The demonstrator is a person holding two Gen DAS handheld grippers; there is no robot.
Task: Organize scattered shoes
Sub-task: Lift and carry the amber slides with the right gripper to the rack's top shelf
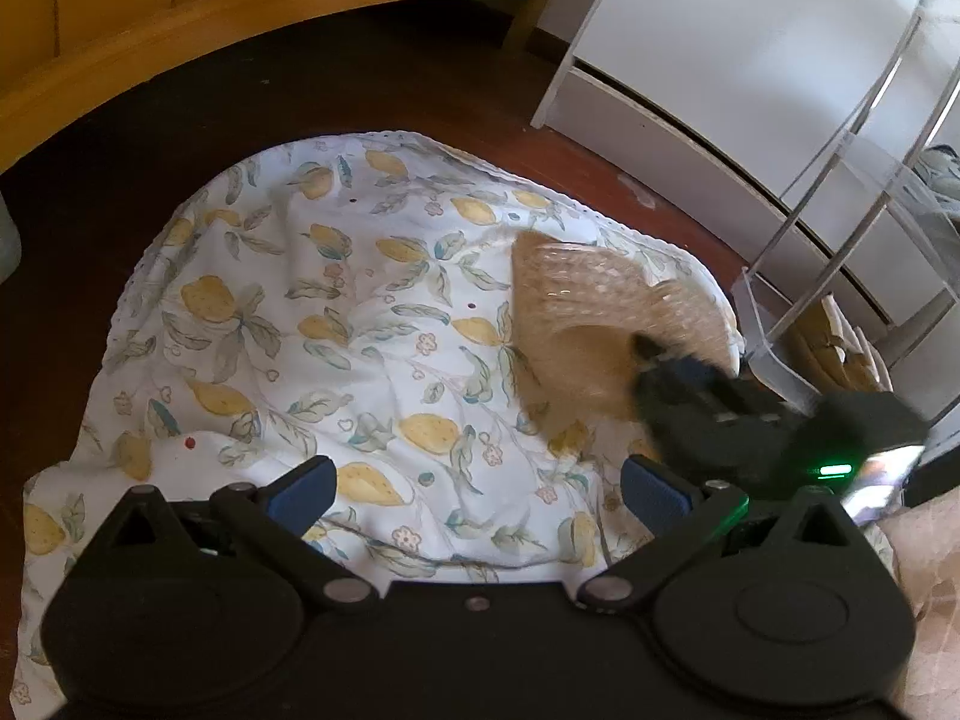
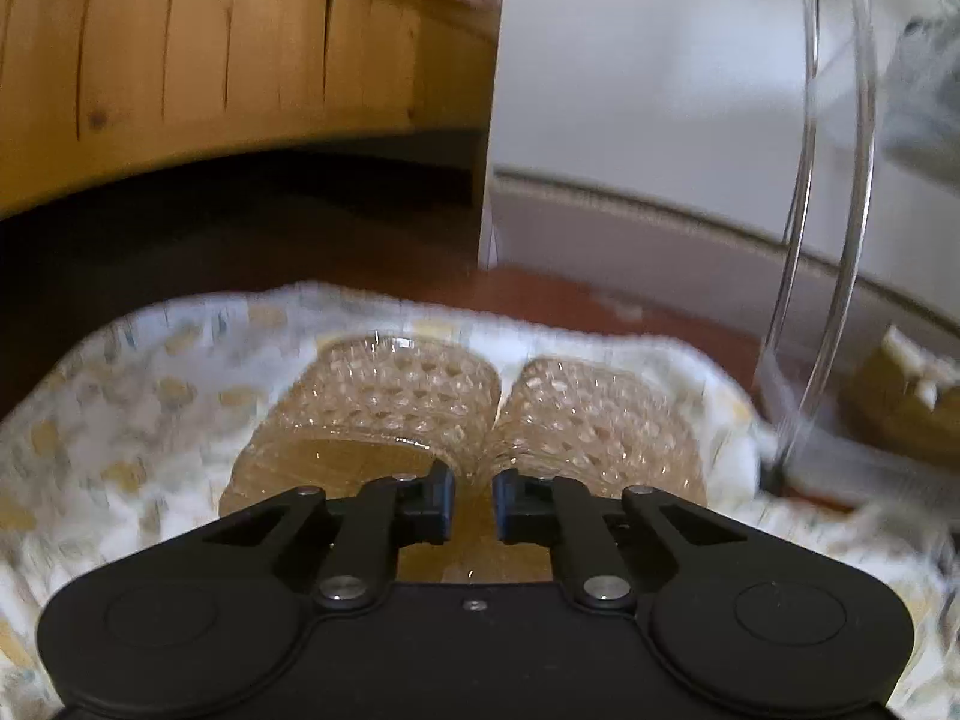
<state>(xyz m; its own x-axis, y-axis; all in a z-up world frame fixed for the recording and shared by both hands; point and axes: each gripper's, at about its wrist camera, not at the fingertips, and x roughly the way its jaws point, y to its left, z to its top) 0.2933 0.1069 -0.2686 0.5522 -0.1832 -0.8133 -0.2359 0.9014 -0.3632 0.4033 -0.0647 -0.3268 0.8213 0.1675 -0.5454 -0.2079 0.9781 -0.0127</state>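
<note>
Two woven, translucent amber sandals [image 2: 480,414] sit side by side on the lemon-print cloth [image 1: 336,324] spread over the dark floor, their inner edges pressed together. Right gripper [image 2: 472,507]: jaws nearly closed, pads pinching where the two inner sides meet, so it appears to hold both sandals as one bundle (the contact itself is partly hidden behind the fingers; I judge it a grip, not a hover). Left gripper [image 1: 474,486]: jaws wide apart, nothing between them, poised over the near part of the cloth.

Clear acrylic shoe rack [image 1: 852,198] stands to the right, just beside the cloth edge, against the white cabinet [image 1: 690,60]. Another pair [image 2: 900,396] already lies on its lowest level; a grey shoe [image 1: 942,168] shows on a higher tier.

Step in hand, as I read it: carry the pair to the rack. Notes for doing it well:
- Keep the pinch firm and low on the sidewalls; the material looks soft and glossy, so it may slip or one sandal may peel away.
- Lift clear of the cloth before moving sideways, or the fabric may drag along.
- Keep the soles level and approach an open tier toe-first, avoiding the thin clear uprights (hard to see, easy to knock).
- Left gripper could steady the loose side if the bundle splays.
</note>
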